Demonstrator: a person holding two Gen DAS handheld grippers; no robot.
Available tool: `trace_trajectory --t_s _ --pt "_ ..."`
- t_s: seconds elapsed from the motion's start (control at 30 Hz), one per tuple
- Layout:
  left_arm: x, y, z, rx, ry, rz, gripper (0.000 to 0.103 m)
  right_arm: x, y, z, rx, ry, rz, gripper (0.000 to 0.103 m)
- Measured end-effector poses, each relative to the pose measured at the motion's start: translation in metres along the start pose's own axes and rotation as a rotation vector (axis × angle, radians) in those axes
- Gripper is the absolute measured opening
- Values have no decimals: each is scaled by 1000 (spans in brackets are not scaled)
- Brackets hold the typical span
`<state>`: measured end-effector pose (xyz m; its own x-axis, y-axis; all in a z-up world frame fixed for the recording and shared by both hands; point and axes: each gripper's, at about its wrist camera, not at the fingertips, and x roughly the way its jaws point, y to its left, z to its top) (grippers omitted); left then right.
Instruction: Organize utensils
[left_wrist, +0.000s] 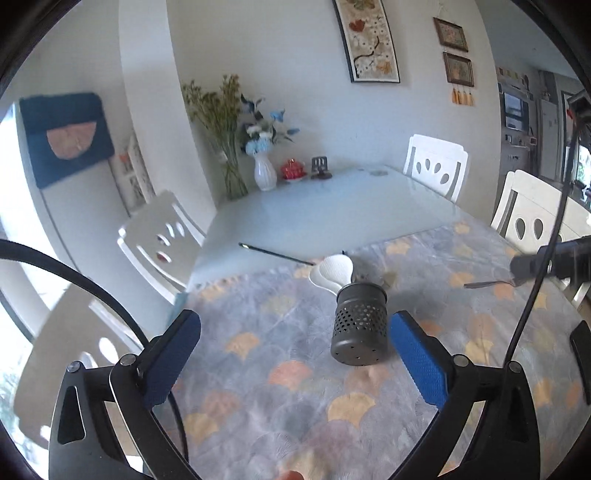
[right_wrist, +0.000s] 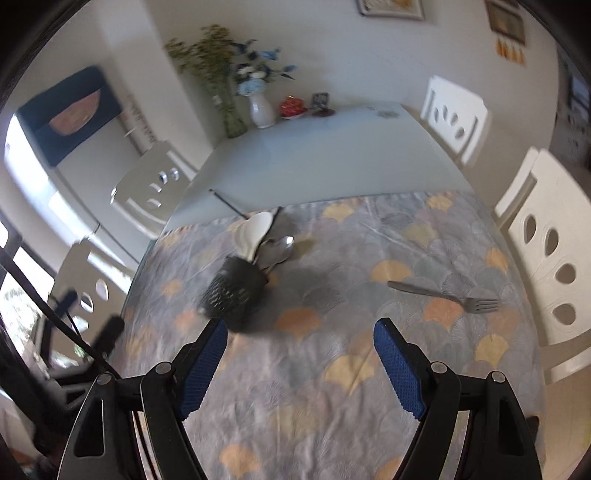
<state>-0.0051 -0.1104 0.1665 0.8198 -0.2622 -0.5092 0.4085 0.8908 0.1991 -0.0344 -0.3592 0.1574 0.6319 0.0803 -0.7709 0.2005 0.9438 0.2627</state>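
**On the patterned cloth: holder filled, one fork still lying loose**

Near the middle of the cloth-covered half of the worktop (right_wrist: 332, 369) we see the utensil holder (left_wrist: 360, 325), a dark grey metal cylinder punched with rows of small round holes. It leans away from us, so that its perforated base shows in the left wrist view. From its mouth rise white ceramic spoons (right_wrist: 255, 230) with broad pale bowls, and beside them metal spoons (right_wrist: 282, 247) whose polished bowls catch the light. The right wrist view is blurred around the holder, so we cannot count the pieces.

Toward the right edge of the worktop, well apart from the holder, a steel fork (right_wrist: 443, 295) lies flat on the cloth, tines pointing to that edge. Past the cloth's far hem a thin dark stick (left_wrist: 275, 254) lies on the bare glass; we cannot tell what it is.

Our left gripper (left_wrist: 295, 325) hangs above the cloth, its jaws spread wide with nothing between them; the holder stands beyond the blue pads (left_wrist: 419, 363). Our right gripper (right_wrist: 300, 334) has its jaws apart too, empty, over open cloth between holder and fork.
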Motion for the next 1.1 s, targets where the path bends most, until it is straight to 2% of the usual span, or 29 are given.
trace_trajectory --t_s 0.13,0.27,0.4,0.5,0.63,0.77,1.0,1.07,1.1 --pt "-20 -6 0 -31 31 63 103 -20 33 -20 -119 -25 -13 80" --pt "-38 -12 -10 -99 80 45 103 -37 48 -37 -203 -35 2 80" --pt "-53 -23 -22 -130 135 64 103 -52 44 -59 -227 -16 31 80" --pt "-62 -40 -31 -122 198 75 103 -57 27 -79 -198 38 55 80" --pt "-79 -65 -49 -94 264 100 103 -60 -12 -108 -70 117 106 80" --pt "-97 -80 -66 -97 307 98 103 -69 -37 -134 17 151 120 80" --pt "-113 -83 -80 -99 325 108 103 -78 -48 -158 51 188 136 80" --pt "-117 -81 -82 -100 314 81 103 -79 -46 -162 51 193 144 80" --pt "-119 -80 -82 -99 302 91 103 -79 -45 -163 49 197 147 80"
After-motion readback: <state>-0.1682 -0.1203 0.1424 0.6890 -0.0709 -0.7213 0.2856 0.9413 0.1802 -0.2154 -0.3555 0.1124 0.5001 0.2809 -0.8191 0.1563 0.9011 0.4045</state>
